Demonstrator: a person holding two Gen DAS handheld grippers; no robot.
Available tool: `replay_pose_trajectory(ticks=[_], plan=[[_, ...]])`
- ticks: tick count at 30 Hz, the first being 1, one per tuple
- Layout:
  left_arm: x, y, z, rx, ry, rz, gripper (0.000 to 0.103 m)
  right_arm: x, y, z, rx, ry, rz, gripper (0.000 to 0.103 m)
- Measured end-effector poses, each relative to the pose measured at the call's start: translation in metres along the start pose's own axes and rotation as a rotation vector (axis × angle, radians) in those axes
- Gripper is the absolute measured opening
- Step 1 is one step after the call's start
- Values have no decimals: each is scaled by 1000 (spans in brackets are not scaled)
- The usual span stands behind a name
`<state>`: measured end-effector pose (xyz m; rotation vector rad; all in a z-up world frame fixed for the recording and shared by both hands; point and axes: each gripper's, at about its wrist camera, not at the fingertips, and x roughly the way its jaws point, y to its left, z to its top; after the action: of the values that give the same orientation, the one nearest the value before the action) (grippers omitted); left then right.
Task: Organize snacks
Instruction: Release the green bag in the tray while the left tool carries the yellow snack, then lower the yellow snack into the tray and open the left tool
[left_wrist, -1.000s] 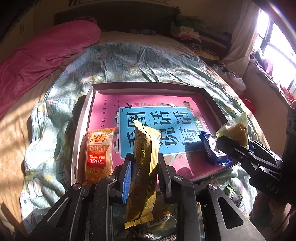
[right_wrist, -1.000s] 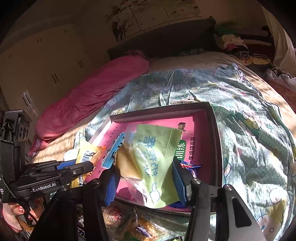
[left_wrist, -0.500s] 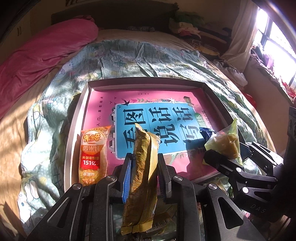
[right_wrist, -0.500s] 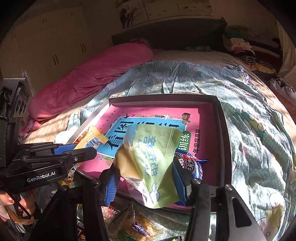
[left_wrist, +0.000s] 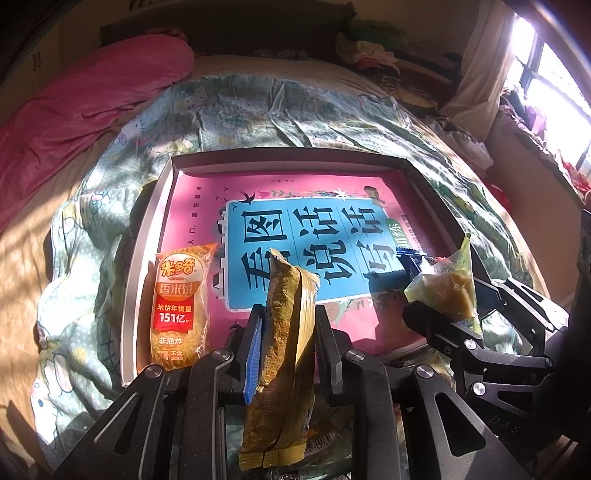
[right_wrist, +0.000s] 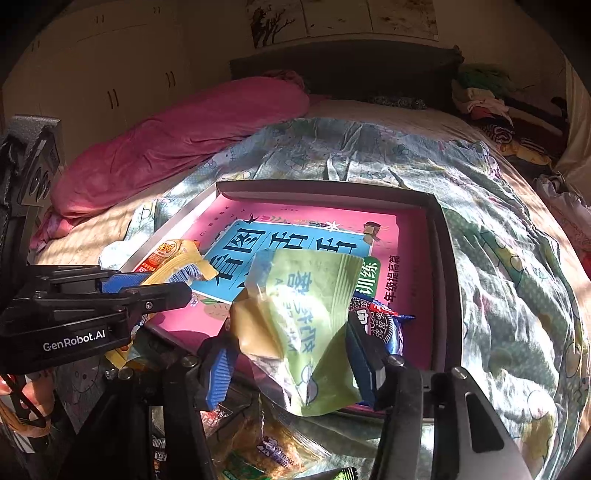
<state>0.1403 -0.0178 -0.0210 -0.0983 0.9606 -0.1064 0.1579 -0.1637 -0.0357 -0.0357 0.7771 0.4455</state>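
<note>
Over near edge of grey tray (left_wrist: 147, 254) we now hover closer: left gripper (left_wrist: 288, 325) clamps gold crinkled wrapper (left_wrist: 286, 328), right gripper (right_wrist: 291, 350) pinches pale-green snack pouch (right_wrist: 306, 299); both snacks ready to place.

On my left feed I see a mustard-gold wrapper (left_wrist: 284, 332) with a crinkled sheen, and an orange rice-cracker packet (left_wrist: 179, 306) with a red band and white lettering. The tray (left_wrist: 147, 258) is grey, lined by a pink book cover (left_wrist: 207, 199) with a sky-blue panel and black characters. On my right feed the pale green pouch (right_wrist: 314, 314) carries blue-green print, beside a dark blue cookie pack (right_wrist: 380, 321) with red trim. The bedspread (right_wrist: 498, 277) is teal with cartoon figures; the blanket (right_wrist: 177, 140) is plain magenta; the tongs' pads (right_wrist: 218, 373) are blue
</note>
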Motion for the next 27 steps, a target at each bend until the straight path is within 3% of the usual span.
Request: replay_pose_trajectory(ticks=[18, 27], plan=[[6, 1, 4, -6, 4, 17, 26, -5, -6, -1, 24, -2, -21, 68], [7, 4, 7, -12, 3, 19, 26, -7, -11, -1, 40, -9, -22, 68]])
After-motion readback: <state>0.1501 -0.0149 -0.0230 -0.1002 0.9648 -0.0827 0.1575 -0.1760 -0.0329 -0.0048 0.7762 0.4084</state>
